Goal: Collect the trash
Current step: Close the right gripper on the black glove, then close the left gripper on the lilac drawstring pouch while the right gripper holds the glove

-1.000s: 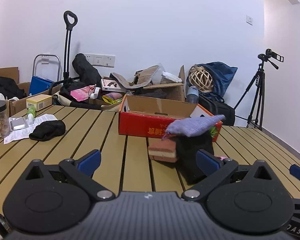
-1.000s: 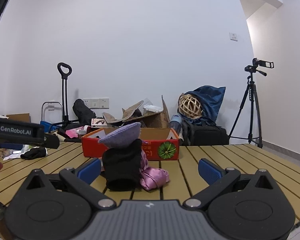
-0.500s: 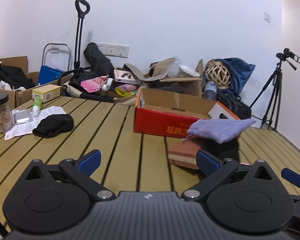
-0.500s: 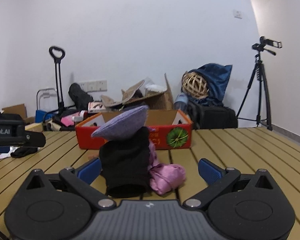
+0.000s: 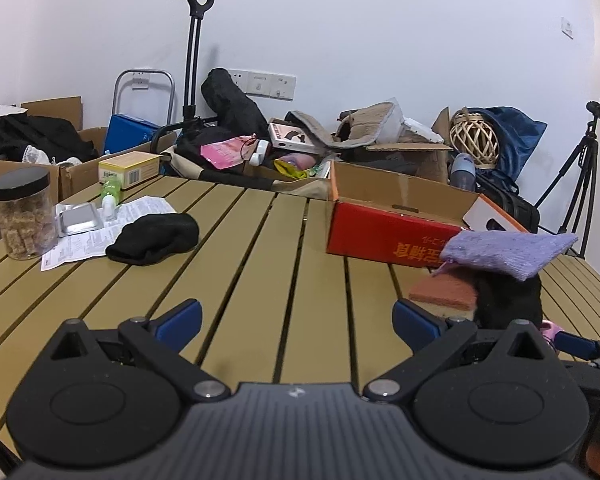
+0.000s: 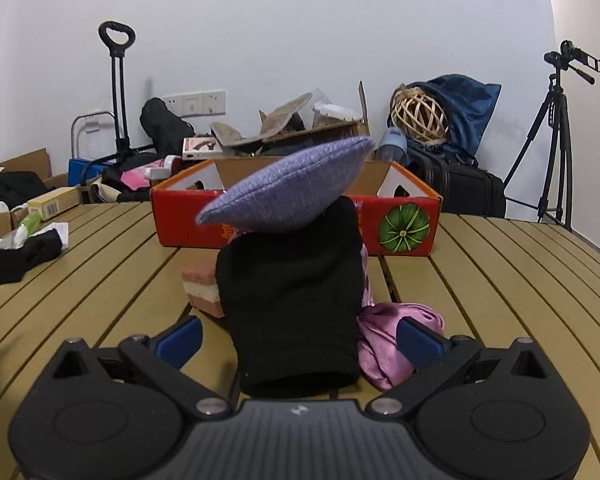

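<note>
Standing at centre frame in the right wrist view, the black sock (image 6: 296,304) props a purple pouch (image 6: 288,190) on top, with pink cloth (image 6: 396,340) touching its right side and a sponge (image 6: 202,286) just beside its left. Judging by this, the right gripper (image 6: 298,338), fingers spread around the sock, should close low and lift slowly toward the red box (image 6: 404,224) behind. The left gripper (image 5: 296,320) hangs spread over bare table (image 5: 260,248).

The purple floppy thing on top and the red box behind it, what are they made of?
The purple floppy pouch looks like knitted fabric: fuzzy, speckled, with a stitched edge. The red open-topped box seems to be cardboard, glossy printed outside and plain brown inside, with folded flaps.
</note>
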Motion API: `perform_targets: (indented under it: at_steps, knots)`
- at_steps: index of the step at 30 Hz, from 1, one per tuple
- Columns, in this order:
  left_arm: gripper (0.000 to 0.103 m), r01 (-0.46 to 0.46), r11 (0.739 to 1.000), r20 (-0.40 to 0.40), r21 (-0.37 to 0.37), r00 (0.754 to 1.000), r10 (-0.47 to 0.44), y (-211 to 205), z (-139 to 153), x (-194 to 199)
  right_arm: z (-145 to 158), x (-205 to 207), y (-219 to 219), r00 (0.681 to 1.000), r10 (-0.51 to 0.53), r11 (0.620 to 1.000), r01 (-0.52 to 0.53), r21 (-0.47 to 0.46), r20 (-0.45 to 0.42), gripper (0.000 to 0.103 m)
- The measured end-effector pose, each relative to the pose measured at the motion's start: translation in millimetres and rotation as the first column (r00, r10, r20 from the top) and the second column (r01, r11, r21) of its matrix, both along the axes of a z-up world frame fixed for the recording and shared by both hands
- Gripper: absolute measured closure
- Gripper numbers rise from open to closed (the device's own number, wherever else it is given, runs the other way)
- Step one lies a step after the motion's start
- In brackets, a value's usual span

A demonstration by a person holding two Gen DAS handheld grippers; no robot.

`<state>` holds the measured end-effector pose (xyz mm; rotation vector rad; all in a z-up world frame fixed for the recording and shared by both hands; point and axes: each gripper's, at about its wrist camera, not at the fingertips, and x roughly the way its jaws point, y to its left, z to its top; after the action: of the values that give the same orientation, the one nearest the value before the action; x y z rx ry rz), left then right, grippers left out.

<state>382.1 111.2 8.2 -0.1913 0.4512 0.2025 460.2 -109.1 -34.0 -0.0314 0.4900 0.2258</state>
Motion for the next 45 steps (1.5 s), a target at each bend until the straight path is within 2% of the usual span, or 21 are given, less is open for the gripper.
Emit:
perform_targets:
  at_steps: [3, 6, 8, 10, 13, 21, 31, 38, 45]
  knots:
    - [0.0, 0.003, 1.0, -0.004, -0.01, 1.0, -0.003, 2.2, 0.0, -0.7, -0.9, 7.5, 0.6, 0.999, 0.027, 0.999, -0.026, 0.025, -0.041, 0.014]
    - [0.0, 0.013, 1.0, 0.002, -0.006, 1.0, -0.013, 0.0, 0.9, -2.7, -3.3, 11.1, 0.9, 0.998, 0.012, 1.0, -0.01, 0.023, -0.065, 0.036]
    - [0.0, 0.02, 1.0, 0.004, -0.001, 1.0, -0.02, -2.0, 1.4, -3.4, -5.1, 11.4, -0.8, 0.997, 0.01, 1.0, -0.008, 0.025, -0.075, 0.063]
    - [0.0, 0.024, 1.0, 0.005, 0.009, 1.0, -0.024, -4.3, 1.4, -4.3, -6.9, 7.9, -3.3, 0.997, 0.01, 1.0, -0.008, 0.027, -0.073, 0.08]
    - [0.0, 0.028, 0.999, 0.01, 0.02, 1.0, -0.028, -7.0, 1.6, -6.3, -7.5, -1.0, -8.8, 0.997, 0.023, 0.999, -0.02, 0.05, -0.071, 0.089]
    - [0.0, 0.047, 0.999, 0.011, 0.004, 0.999, -0.047, -7.8, 2.1, -12.5, 2.2, -51.2, -27.5, 1.0, 0.027, 0.997, -0.027, 0.077, 0.002, 0.094]
    - [0.0, 0.092, 0.996, 0.013, -0.021, 0.996, -0.091, -21.6, 3.2, -20.5, 17.3, -99.4, -66.6, 0.993, -0.062, 0.99, 0.048, 0.132, 0.103, 0.094]
    - [0.0, 0.132, 0.991, 0.002, -0.004, 0.991, -0.132, -42.1, -0.6, -18.7, 14.2, -111.1, -98.1, 0.985, -0.144, 0.976, 0.125, 0.181, 0.097, 0.094]
    - [0.0, 0.161, 0.987, -0.009, -0.011, 0.987, -0.161, -60.3, -4.2, -14.6, 10.2, -111.2, -111.1, 0.979, -0.177, 0.972, 0.158, 0.174, 0.099, 0.094]
